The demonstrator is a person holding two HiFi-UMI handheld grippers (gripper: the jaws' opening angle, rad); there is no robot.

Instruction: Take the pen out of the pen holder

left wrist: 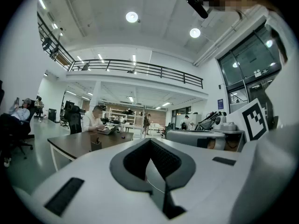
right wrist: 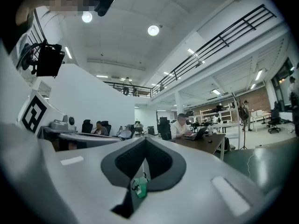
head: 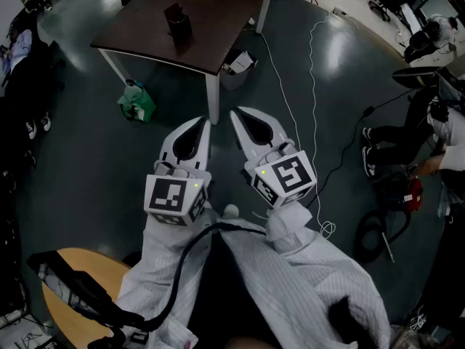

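Note:
A black pen holder stands on a dark brown table at the far side of the head view. It also shows small in the left gripper view as the holder on the tabletop; the pen in it is too small to make out. My left gripper and right gripper are held side by side over the floor, well short of the table. Both are shut with nothing between the jaws. The shut tips of each fill the gripper views: the left gripper and the right gripper.
A green bag lies on the floor by the table leg. A bin sits under the table, and a white cable runs across the floor. A person works at a laptop. A wooden seat is at lower left.

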